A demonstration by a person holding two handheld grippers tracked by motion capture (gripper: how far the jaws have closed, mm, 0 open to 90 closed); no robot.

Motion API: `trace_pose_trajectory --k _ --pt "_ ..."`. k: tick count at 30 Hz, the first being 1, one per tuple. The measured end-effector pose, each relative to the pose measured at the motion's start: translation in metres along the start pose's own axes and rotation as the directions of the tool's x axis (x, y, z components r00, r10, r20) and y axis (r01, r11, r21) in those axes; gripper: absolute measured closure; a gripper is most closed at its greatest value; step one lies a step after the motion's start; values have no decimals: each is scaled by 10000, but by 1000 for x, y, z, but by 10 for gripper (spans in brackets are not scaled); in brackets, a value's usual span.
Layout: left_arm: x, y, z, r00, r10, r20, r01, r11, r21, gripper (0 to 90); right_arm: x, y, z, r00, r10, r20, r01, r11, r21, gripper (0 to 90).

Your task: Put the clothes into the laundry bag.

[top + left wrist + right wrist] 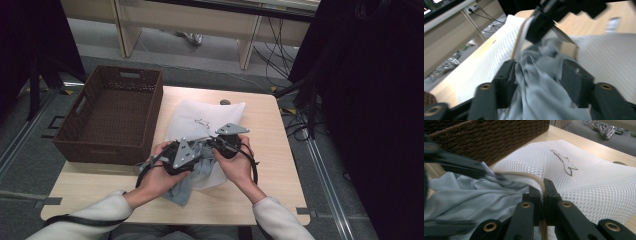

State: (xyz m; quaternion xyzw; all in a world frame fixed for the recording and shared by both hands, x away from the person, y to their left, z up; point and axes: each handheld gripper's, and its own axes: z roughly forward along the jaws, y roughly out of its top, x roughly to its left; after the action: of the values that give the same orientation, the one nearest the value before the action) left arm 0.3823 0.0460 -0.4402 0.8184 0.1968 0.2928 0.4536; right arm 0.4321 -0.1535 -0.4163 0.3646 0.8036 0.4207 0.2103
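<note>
A white mesh bag with a small dark fish outline lies in the middle of the table. A light grey-blue cloth spills from its near end toward the front edge. My left gripper holds a bunch of that cloth between its jaws, which stand partly apart around the thick fold. Just to its right, my right gripper is shut on the bag's beige corded rim, with the mesh spreading beyond. The right gripper's black jaws appear close above the cloth in the left gripper view.
A brown wicker basket stands at the table's left, hard against the bag, its wall near the right gripper. A small dark object lies at the far edge. Bare tabletop is at the right. Cables trail on the floor at right.
</note>
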Motion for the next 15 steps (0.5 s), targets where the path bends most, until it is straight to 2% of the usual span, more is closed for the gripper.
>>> trace_pose_trajectory --k 2,3,4,5,7,8,9,10,11,12,13,14,15 --pt "0 -7 -10 9999 18 114 -21 9997 256 369 1 1 -1 9999 125 -33 -125 9999 60 877" --pt "1 -12 -15 9994 262 229 -277 9973 674 365 2 1 -1 9999 114 -32 -114 9999 86 877" --pt "-1 -19 -16 9993 -188 326 166 9976 676 355 3 1 -1 9998 206 -13 -206 9997 117 877" --pt "0 -24 -18 9994 3 358 -35 9958 915 345 4 1 -2 9998 174 -37 -174 9996 216 877" --pt "2 -32 -18 9986 -103 512 31 9903 1390 323 3 1 -1 9999 136 -22 -136 9997 204 877" --pt "4 -34 -16 9976 -236 657 128 9870 1601 323 3 1 -1 9999 136 -22 -136 9997 204 877" --pt "3 -36 -12 9961 -520 714 395 9851 1674 317 3 1 -1 9999 119 -24 -119 9997 212 877" --pt "3 -38 -8 9955 -551 770 401 9821 1842 321 4 1 -1 9997 223 -20 -222 9995 235 877" --pt "3 -39 -3 9955 -458 835 279 9785 2045 358 4 0 1 10000 58 25 -58 10000 54 877" --pt "1 -42 2 9954 -522 802 352 9790 2007 358 4 0 1 10000 58 25 -58 10000 54 877" --pt "1 -44 7 9945 -574 876 342 9687 2460 375 3 0 1 9999 -99 -46 99 9999 105 877" --pt "0 -46 12 9932 -754 891 508 9665 2514 394 3 0 1 9999 -7 -132 11 9997 238 877" --pt "0 -47 16 9929 -717 946 438 9619 2700 474 4 -1 2 9999 58 -122 -54 9995 325 877"
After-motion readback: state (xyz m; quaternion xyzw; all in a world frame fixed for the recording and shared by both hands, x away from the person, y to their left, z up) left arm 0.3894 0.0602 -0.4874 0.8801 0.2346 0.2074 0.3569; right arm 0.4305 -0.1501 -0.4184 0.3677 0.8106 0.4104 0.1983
